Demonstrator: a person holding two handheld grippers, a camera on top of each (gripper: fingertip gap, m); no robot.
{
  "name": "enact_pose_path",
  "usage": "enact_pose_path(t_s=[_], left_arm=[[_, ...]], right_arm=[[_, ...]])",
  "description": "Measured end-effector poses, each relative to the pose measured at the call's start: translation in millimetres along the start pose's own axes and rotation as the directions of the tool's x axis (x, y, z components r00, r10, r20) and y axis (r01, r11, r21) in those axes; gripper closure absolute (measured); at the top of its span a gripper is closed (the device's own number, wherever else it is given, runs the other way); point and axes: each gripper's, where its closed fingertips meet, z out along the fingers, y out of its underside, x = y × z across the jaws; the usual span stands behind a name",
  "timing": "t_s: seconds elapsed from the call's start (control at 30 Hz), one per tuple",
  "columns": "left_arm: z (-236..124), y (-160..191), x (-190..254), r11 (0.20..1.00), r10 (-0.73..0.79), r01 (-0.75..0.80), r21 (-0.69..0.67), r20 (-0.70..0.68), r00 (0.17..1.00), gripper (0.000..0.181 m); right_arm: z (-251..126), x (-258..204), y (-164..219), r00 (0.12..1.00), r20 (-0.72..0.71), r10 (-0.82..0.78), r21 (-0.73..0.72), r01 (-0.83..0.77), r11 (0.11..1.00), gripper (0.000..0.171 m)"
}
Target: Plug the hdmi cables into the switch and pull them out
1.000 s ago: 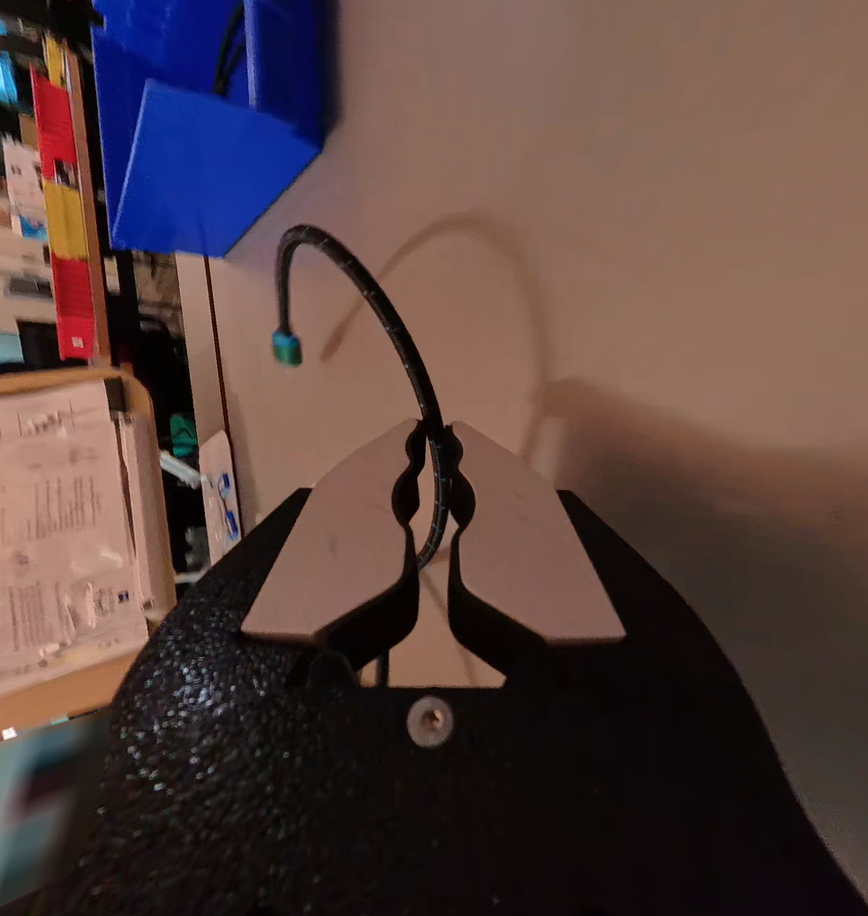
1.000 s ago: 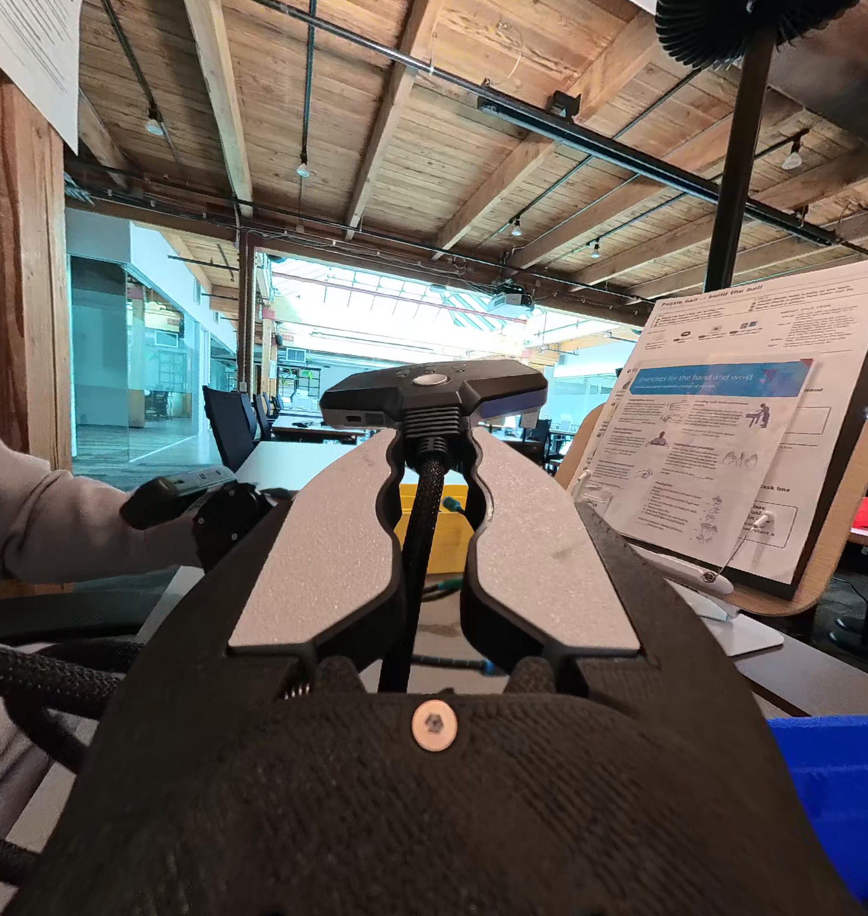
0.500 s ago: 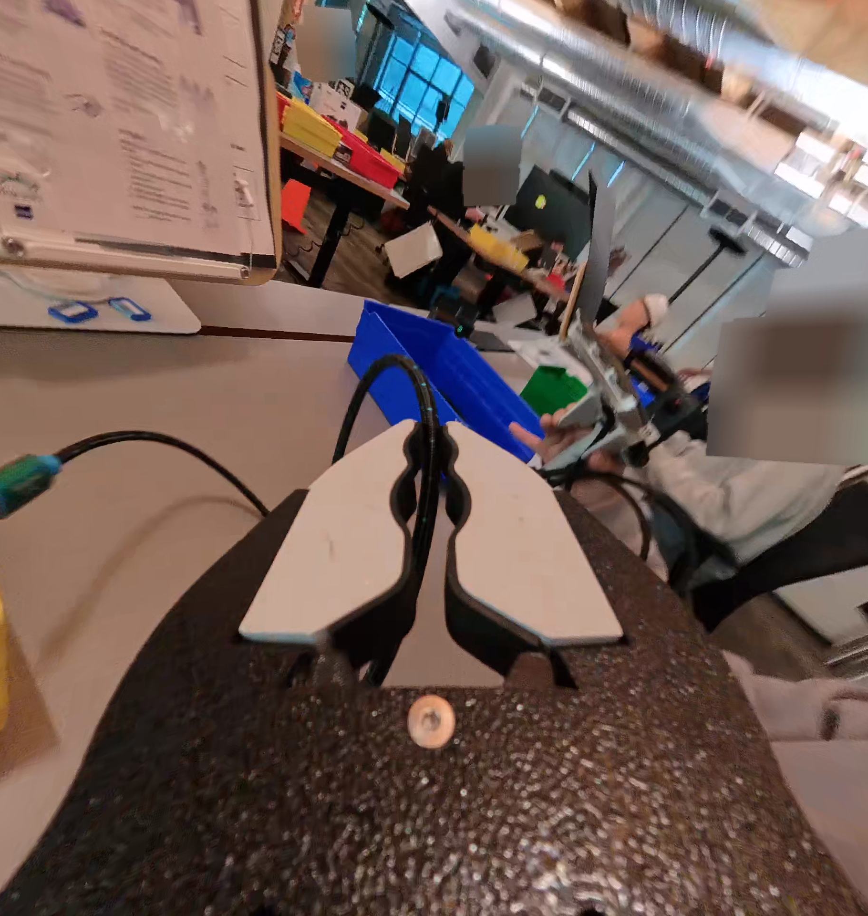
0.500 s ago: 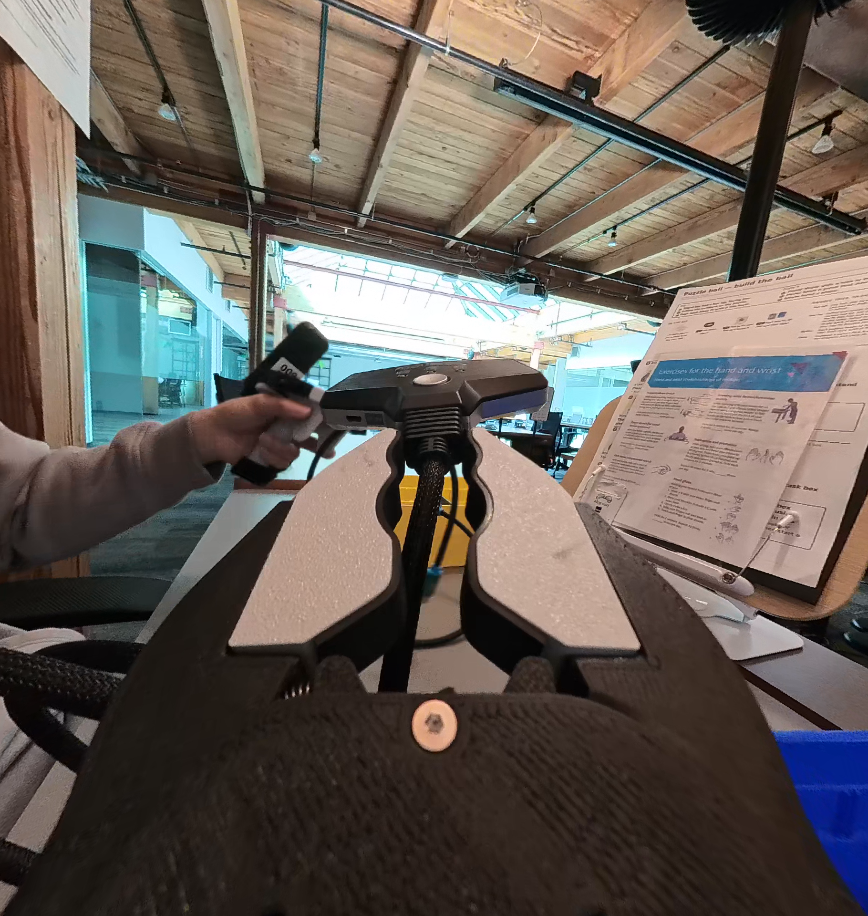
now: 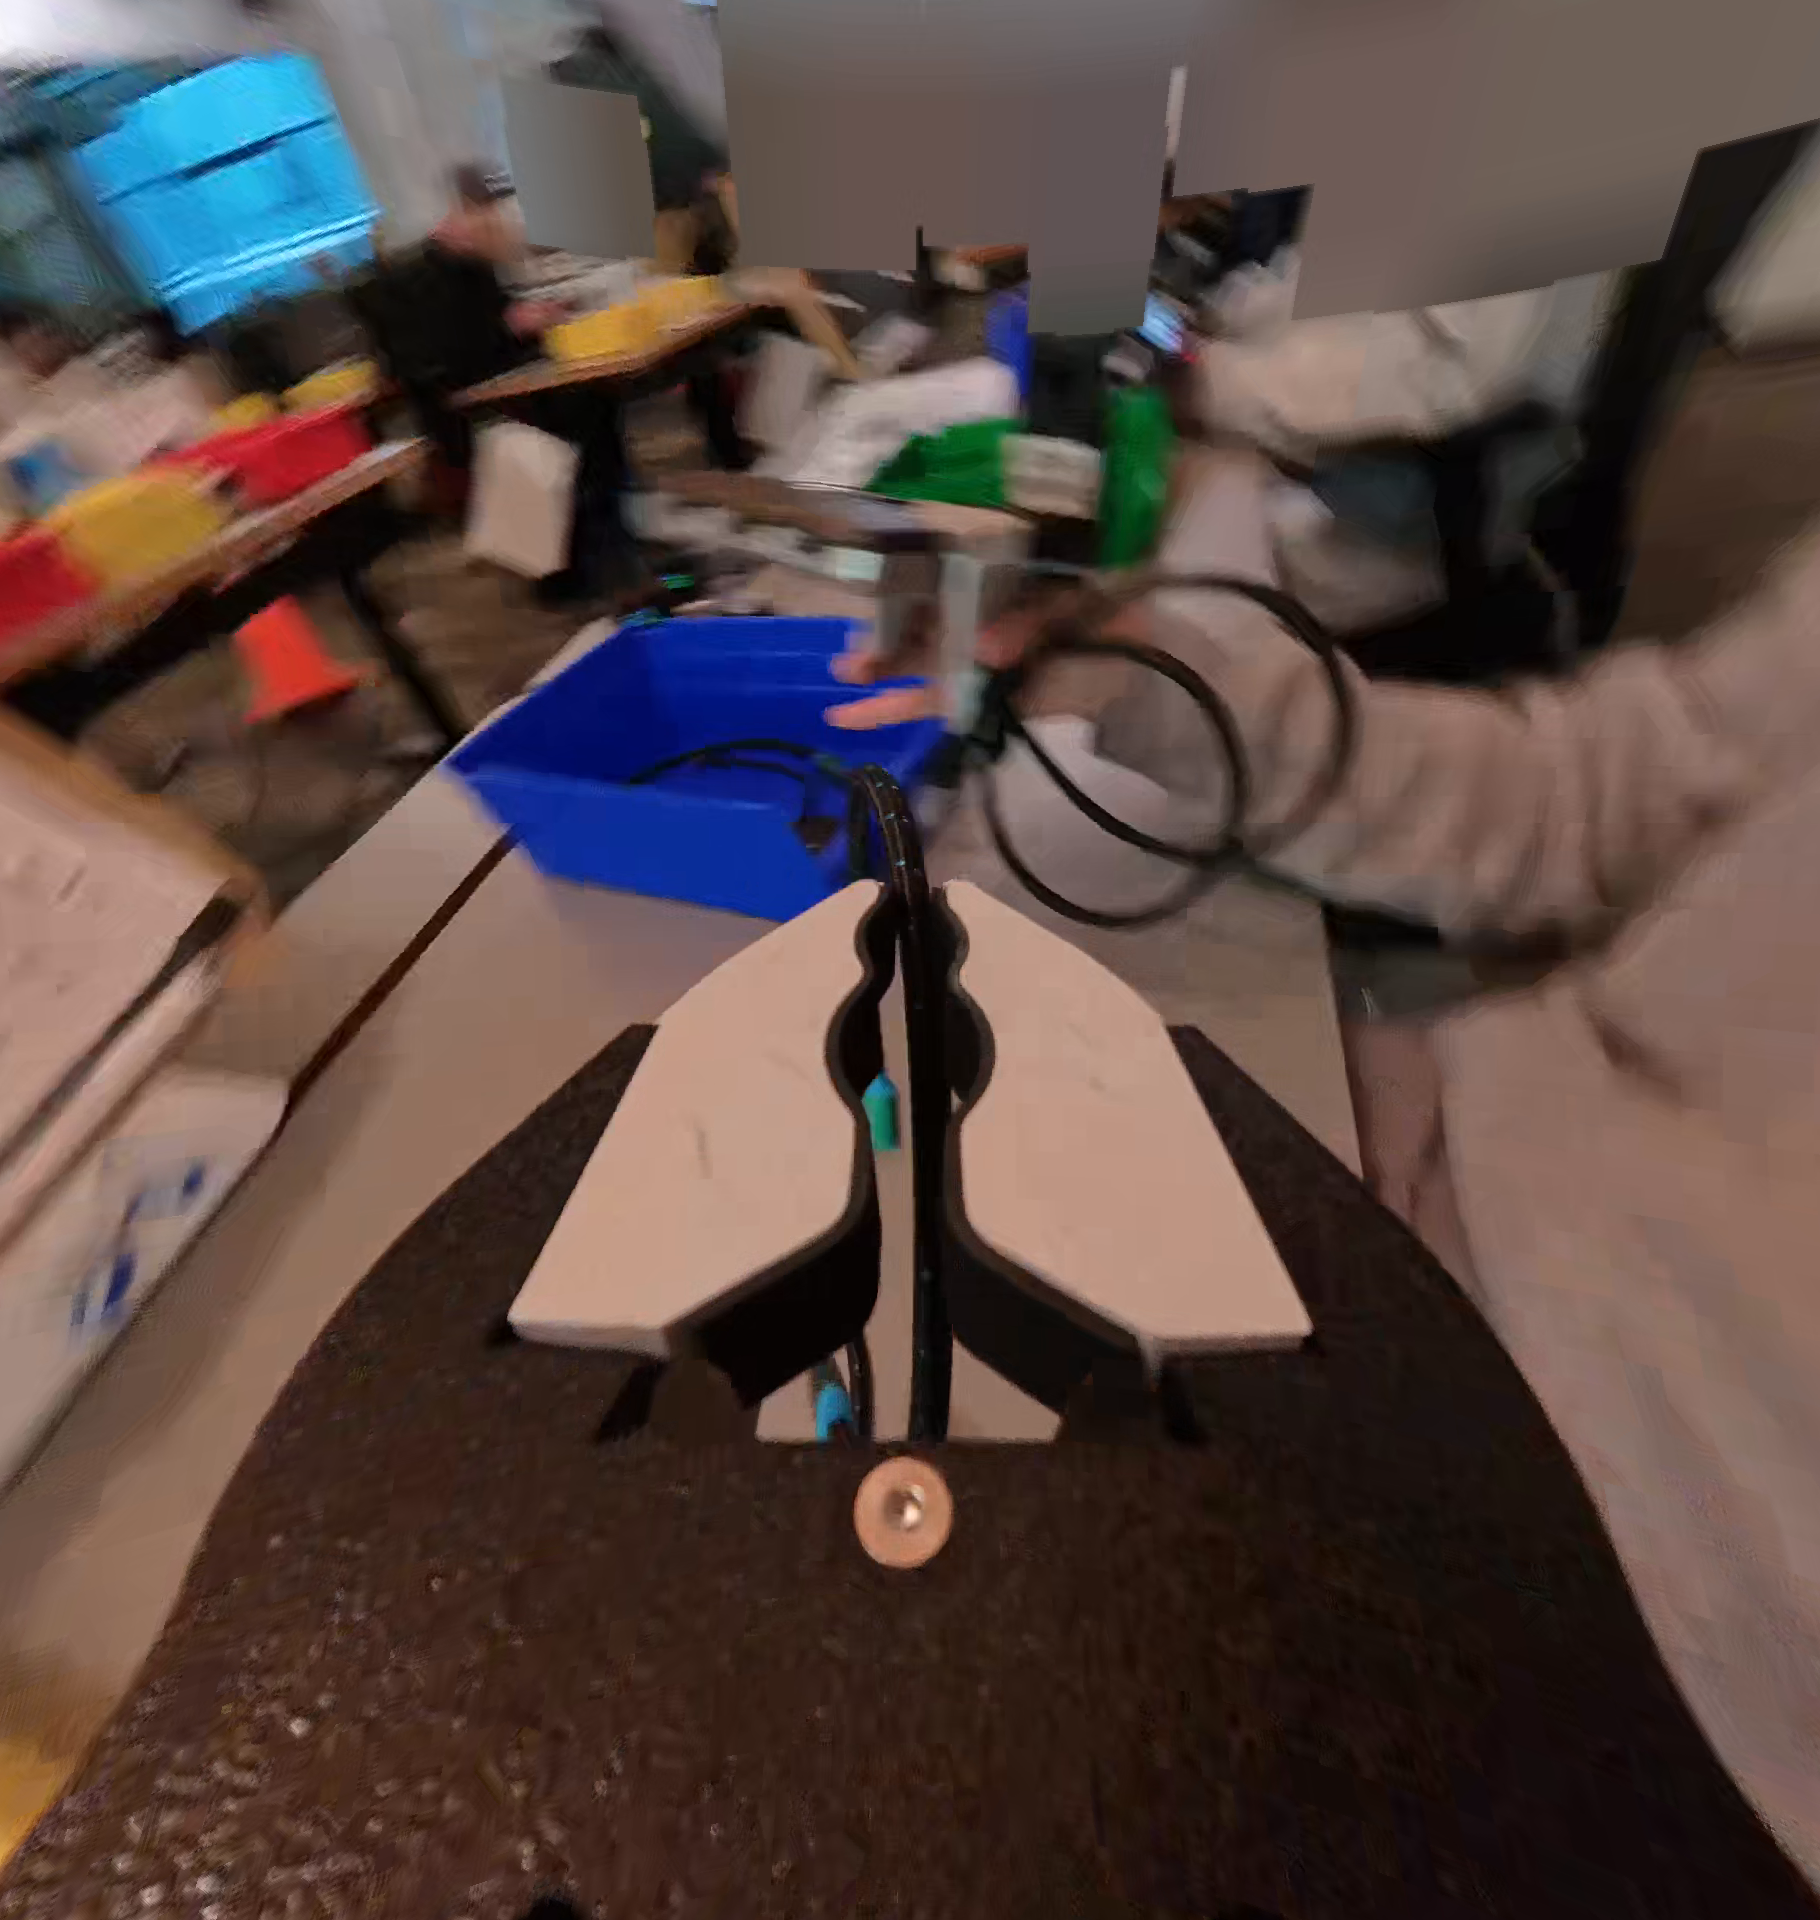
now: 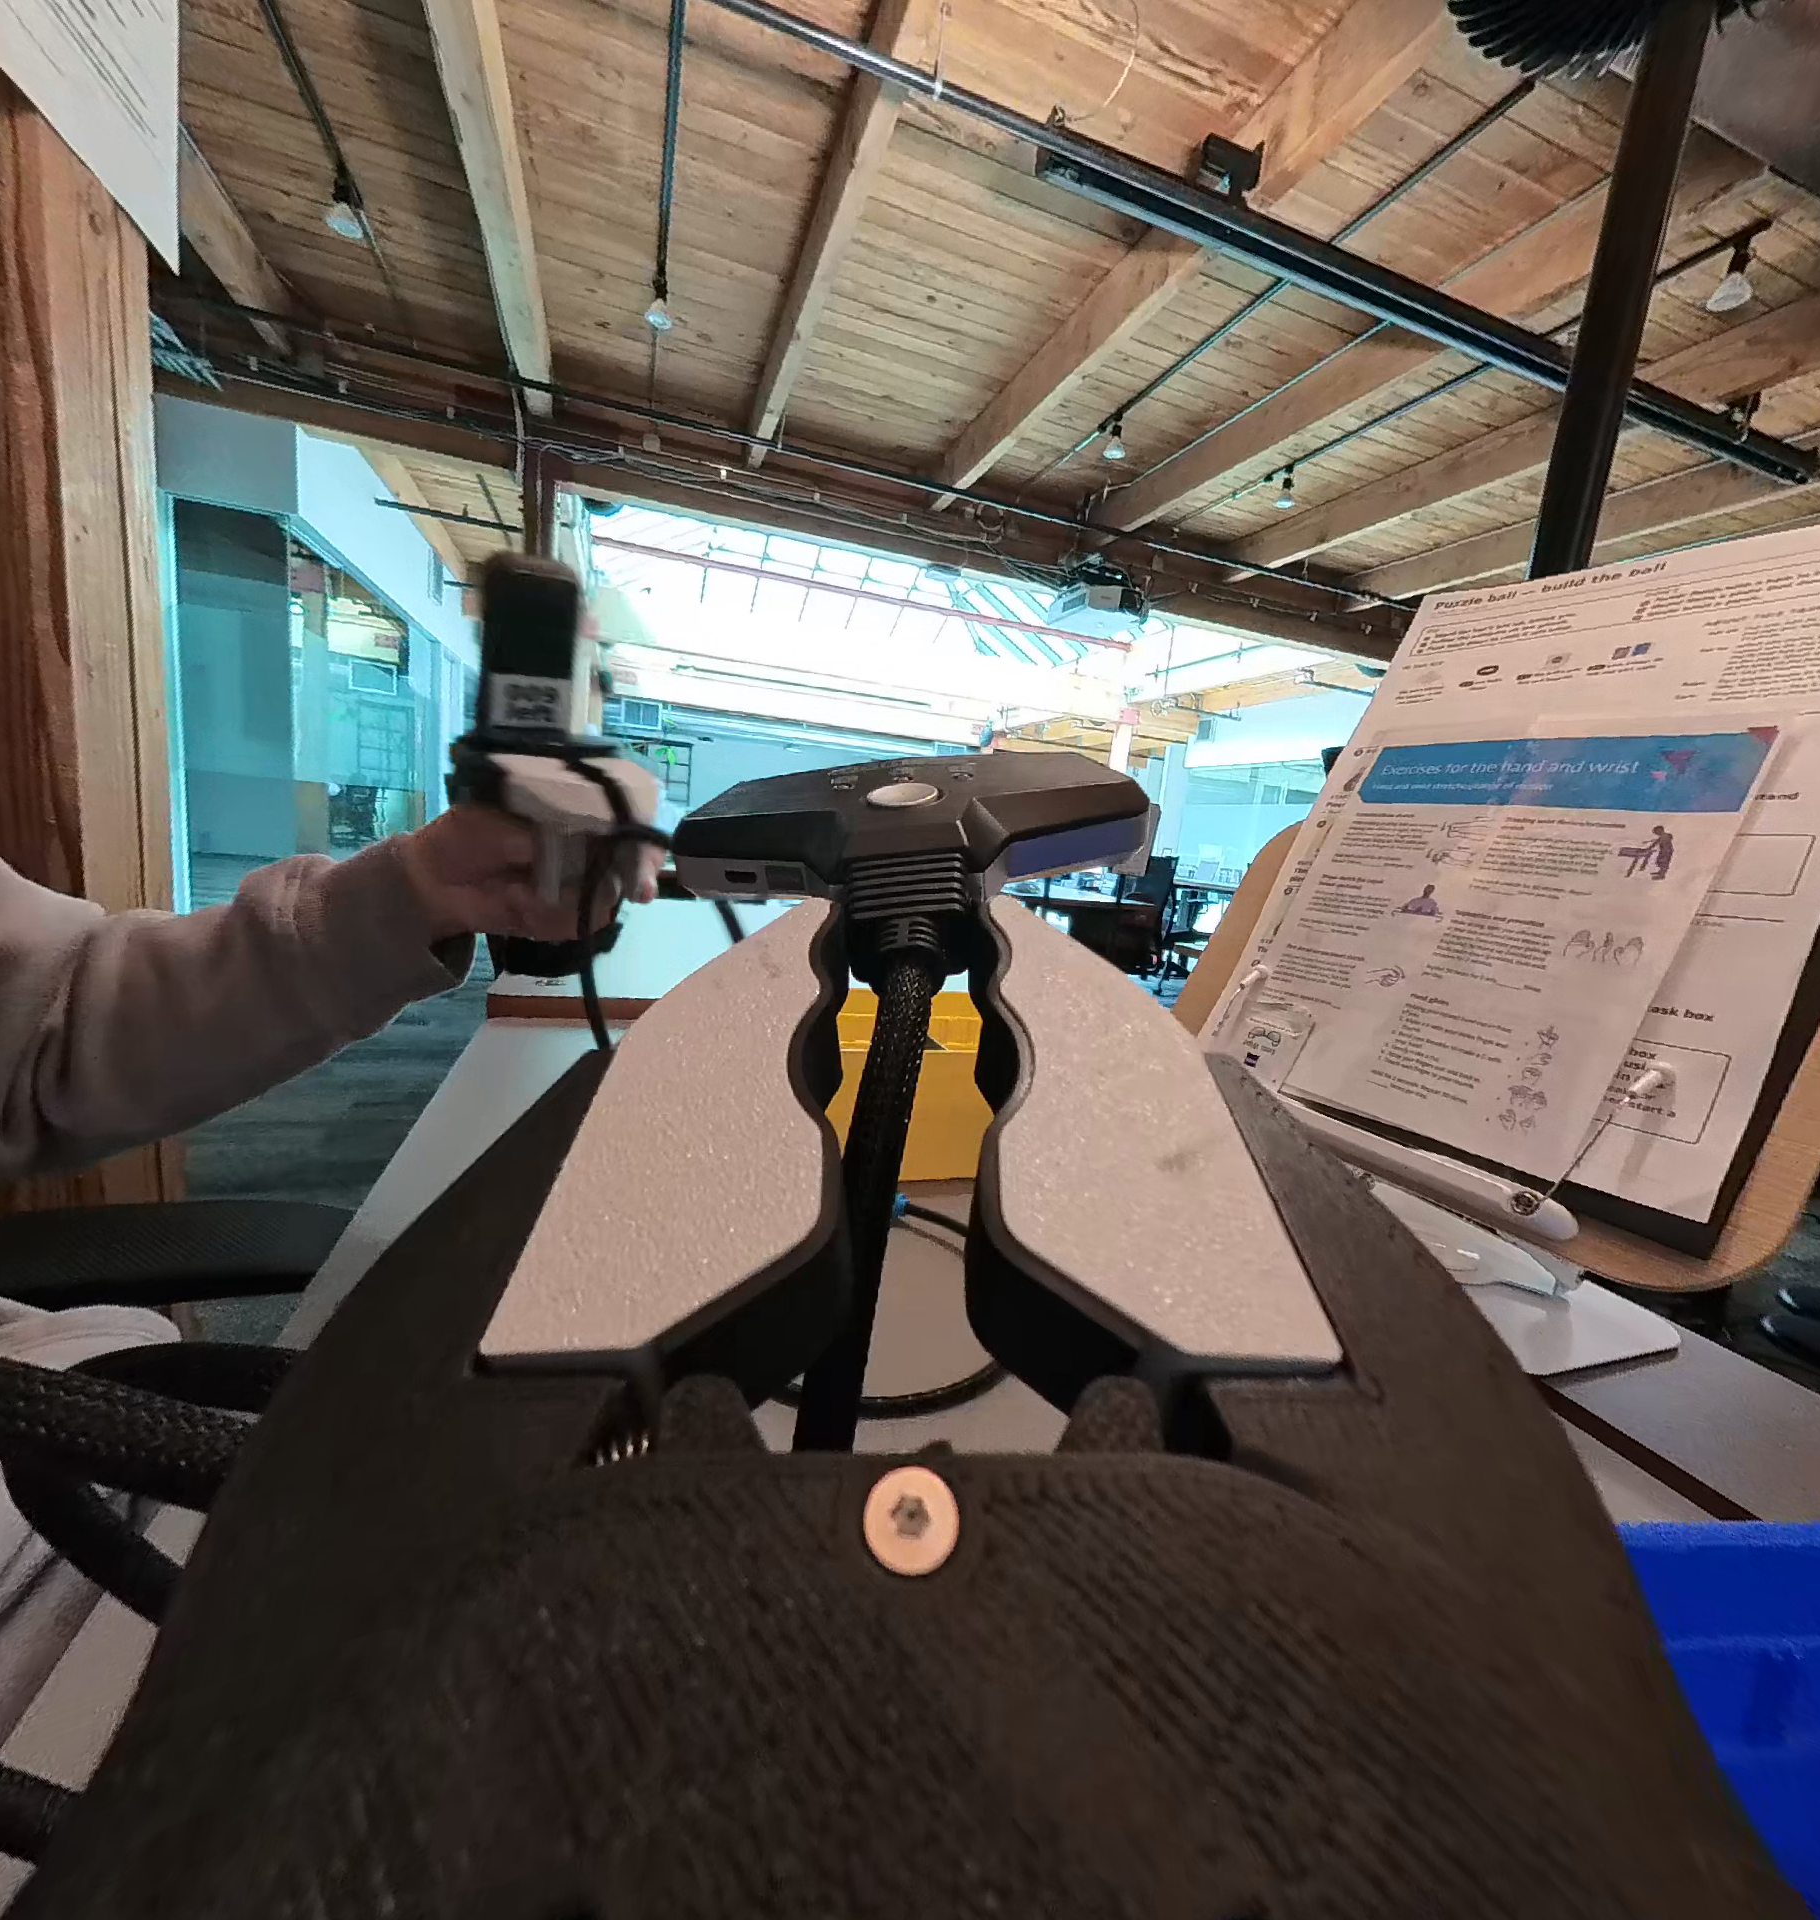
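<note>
In the right wrist view my right gripper (image 6: 908,925) is shut on the braided cable (image 6: 890,1060) just below the black HDMI switch (image 6: 911,821) and holds the switch up in the air. My left gripper (image 5: 911,894) is shut on a thin black HDMI cable (image 5: 918,1195) that arches over past its tips. A teal plug (image 5: 882,1117) hangs below, seen through the gap between the fingers. The left gripper also shows in the right wrist view (image 6: 553,790), held in a hand close to the switch's left side. The right gripper appears blurred in the left wrist view (image 5: 937,582).
A blue bin (image 5: 677,790) holding a cable sits at the table's far edge, also low right in the right wrist view (image 6: 1768,1683). A yellow bin (image 6: 906,1091) stands behind the switch. A paper stand (image 6: 1508,935) is at the right. Black cable loops (image 5: 1145,810) hang from the right gripper.
My left gripper has swung round from facing the table to facing the blue bin and right gripper. It has risen and moved close to the switch's left side. The right gripper has barely moved.
</note>
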Motion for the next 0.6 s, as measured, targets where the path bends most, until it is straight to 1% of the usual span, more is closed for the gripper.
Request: enact_pose_path(t_s=[0.03,0.07,0.1,0.17,0.2,0.3,0.4,0.43,0.47,0.5,0.53,0.57,0.6], left_arm=[[10,7,22,0.991,0.126,-0.129,-0.028,-0.098,0.987,0.175],[19,22,40,0.971,0.215,-0.231,-0.065,-0.188,0.958,0.176],[28,41,50,0.946,0.275,-0.306,-0.107,-0.233,0.933,0.176],[38,83,62,0.896,0.335,-0.404,-0.185,-0.315,0.888,0.177],[40,100,66,0.883,0.340,-0.423,-0.206,-0.343,0.876,0.177],[35,139,65,0.870,0.295,-0.406,-0.280,-0.364,0.883,0.176],[22,177,44,0.847,0.195,-0.318,-0.427,-0.307,0.931,0.171],[17,187,40,0.842,0.153,-0.279,-0.462,-0.291,0.944,0.165],[13,192,37,0.846,0.109,-0.233,-0.480,-0.272,0.956,0.154],[11,193,34,0.855,0.069,-0.186,-0.484,-0.249,0.966,0.143],[11,187,28,0.872,0.042,-0.139,-0.470,-0.210,0.977,0.138],[15,176,21,0.899,0.023,-0.087,-0.430,-0.152,0.988,0.136],[21,158,13,0.932,-0.010,-0.024,-0.361,-0.090,0.996,0.133]], right_arm=[[-1,1,0,1.000,-0.002,-0.001,0.001,0.001,1.000,0.149],[-2,1,-1,1.000,-0.001,0.000,0.006,0.000,1.000,0.149],[-2,1,-2,1.000,-0.002,0.003,0.012,-0.003,1.000,0.149],[-3,2,-2,1.000,-0.005,0.006,0.014,-0.006,1.000,0.149],[-4,1,-1,1.000,-0.004,0.004,0.011,-0.004,1.000,0.149],[-3,0,1,1.000,-0.002,-0.004,-0.007,0.004,1.000,0.149],[-1,1,4,1.000,0.001,-0.005,-0.009,0.005,1.000,0.149],[0,1,5,1.000,0.001,-0.002,-0.012,0.002,1.000,0.149],[0,1,7,1.000,0.002,-0.002,-0.019,0.002,1.000,0.149],[1,1,9,1.000,0.001,-0.005,-0.027,0.005,1.000,0.149],[1,1,12,1.000,0.001,-0.007,-0.037,0.007,0.999,0.149],[2,0,14,1.000,0.007,-0.007,-0.047,0.007,0.999,0.149],[4,-1,16,1.000,0.016,-0.005,-0.053,0.006,0.999,0.149]])
